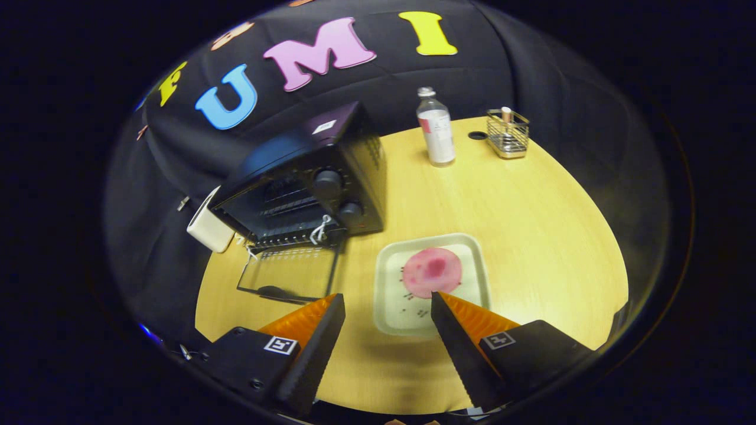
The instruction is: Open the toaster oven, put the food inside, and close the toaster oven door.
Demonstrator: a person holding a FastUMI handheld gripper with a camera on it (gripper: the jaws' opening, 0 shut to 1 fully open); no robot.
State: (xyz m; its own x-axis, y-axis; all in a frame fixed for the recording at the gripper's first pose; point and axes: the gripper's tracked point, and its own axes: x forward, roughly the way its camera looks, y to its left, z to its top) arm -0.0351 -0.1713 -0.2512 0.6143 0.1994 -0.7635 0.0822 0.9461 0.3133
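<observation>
The gripper point(387, 307) hovers with its jaws wide, holding nothing. Just ahead of its right finger, a round pink slice of food point(432, 271) lies on a pale square tray point(472, 260). Far left on the yellow wooden table point(531, 224), the black toaster oven point(307, 177) stands with its glass door point(289, 274) folded down flat.

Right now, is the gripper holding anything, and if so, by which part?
Nothing is held. The gripper is open, its fingers apart above the tray, with the pink food lying just ahead of them.
</observation>
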